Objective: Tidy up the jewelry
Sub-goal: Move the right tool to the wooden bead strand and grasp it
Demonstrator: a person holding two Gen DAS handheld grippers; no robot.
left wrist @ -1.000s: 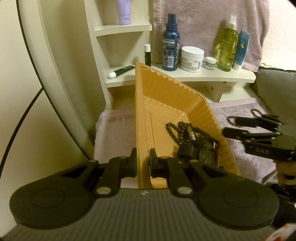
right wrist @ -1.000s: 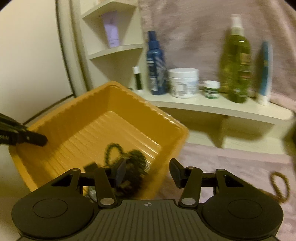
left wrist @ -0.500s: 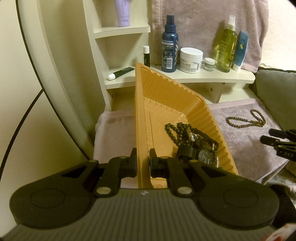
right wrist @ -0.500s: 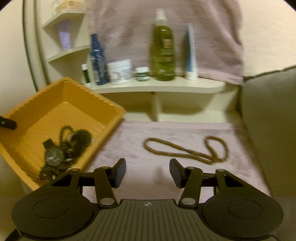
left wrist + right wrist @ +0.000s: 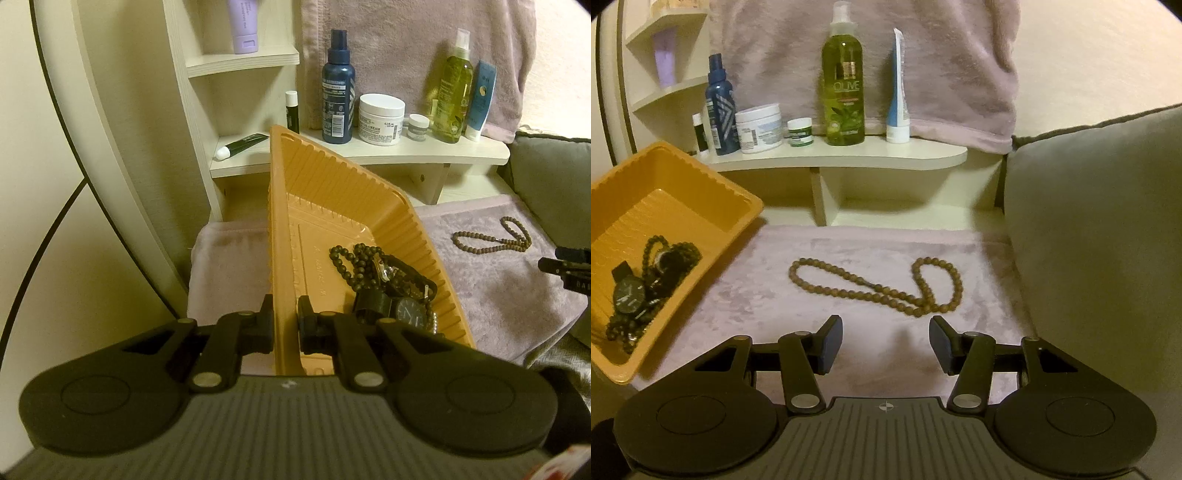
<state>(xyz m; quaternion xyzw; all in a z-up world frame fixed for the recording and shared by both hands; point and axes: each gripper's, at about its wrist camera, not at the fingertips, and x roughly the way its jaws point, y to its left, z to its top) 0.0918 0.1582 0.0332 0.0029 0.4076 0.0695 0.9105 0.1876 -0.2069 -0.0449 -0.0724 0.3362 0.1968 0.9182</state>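
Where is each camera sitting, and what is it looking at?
Left wrist: rides the left gripper, looking down along its fingers, shut on the orange tray's wall; the right gripper's tips poke in at the right edge.
Right wrist: rides the right gripper, open and empty, looking down at the brown bead necklace on the pink towel.
Both share: the tray with its watch, the necklace, the shelf bottles.
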